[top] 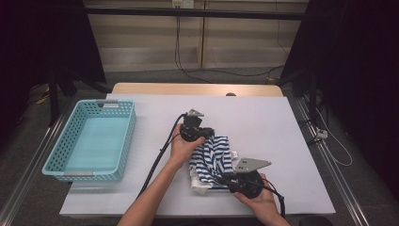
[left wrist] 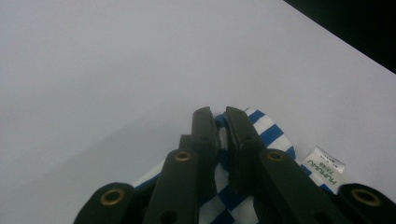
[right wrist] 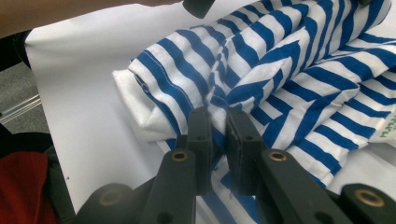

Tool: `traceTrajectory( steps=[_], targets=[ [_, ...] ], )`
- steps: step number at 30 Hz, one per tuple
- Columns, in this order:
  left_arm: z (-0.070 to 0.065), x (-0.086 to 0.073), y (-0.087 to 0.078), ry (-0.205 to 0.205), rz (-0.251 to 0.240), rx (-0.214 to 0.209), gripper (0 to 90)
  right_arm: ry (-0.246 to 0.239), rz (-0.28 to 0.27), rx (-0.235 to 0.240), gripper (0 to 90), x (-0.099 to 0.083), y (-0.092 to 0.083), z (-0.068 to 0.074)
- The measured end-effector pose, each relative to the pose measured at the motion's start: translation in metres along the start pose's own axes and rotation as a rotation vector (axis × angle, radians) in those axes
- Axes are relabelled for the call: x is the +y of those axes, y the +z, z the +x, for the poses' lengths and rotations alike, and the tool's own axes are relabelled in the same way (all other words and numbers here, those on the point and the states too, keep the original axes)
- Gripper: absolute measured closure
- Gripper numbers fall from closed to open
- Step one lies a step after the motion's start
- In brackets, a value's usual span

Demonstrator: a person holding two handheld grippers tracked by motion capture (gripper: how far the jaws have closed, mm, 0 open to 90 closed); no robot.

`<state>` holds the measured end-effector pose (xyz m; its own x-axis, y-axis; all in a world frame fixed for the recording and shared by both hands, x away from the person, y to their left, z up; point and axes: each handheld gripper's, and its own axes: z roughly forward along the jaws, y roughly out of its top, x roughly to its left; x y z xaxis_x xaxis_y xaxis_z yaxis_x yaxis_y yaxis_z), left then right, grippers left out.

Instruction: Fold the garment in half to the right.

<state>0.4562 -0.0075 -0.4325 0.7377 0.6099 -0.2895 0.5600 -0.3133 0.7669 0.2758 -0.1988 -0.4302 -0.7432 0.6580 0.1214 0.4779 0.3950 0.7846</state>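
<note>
Striped cloth [top: 214, 160] pinched at two ends, near the table's [top: 263, 122] front edge.
My left gripper [top: 203, 133] clamps its far edge, my right gripper [top: 225, 178] a near fold, likely for folding; basket [top: 70, 172] waits at left.

One blue-and-white striped garment [top: 214, 162] lies between two grippers, the left gripper [top: 205, 135] and right gripper [top: 225, 177]. One turquoise basket [top: 60, 150] sits beyond the left gripper's outer side. One white surface [top: 263, 127].
</note>
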Motion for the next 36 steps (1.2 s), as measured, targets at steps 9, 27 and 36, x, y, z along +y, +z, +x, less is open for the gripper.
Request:
traceTrajectory(
  steps=[9,27,36],
  targets=[
    [-0.004,0.005,0.002,0.015,0.0,-0.001,82.5,0.013,0.011,-0.012,81.5,-0.005,-0.004,-0.003],
    [-0.011,0.008,0.019,0.033,0.02,-0.021,86.0,0.022,0.043,-0.001,87.9,-0.014,-0.011,-0.008],
    [-0.017,0.011,0.02,0.019,0.006,-0.059,86.4,0.018,0.045,0.047,88.9,-0.016,-0.012,0.002]
  ],
)
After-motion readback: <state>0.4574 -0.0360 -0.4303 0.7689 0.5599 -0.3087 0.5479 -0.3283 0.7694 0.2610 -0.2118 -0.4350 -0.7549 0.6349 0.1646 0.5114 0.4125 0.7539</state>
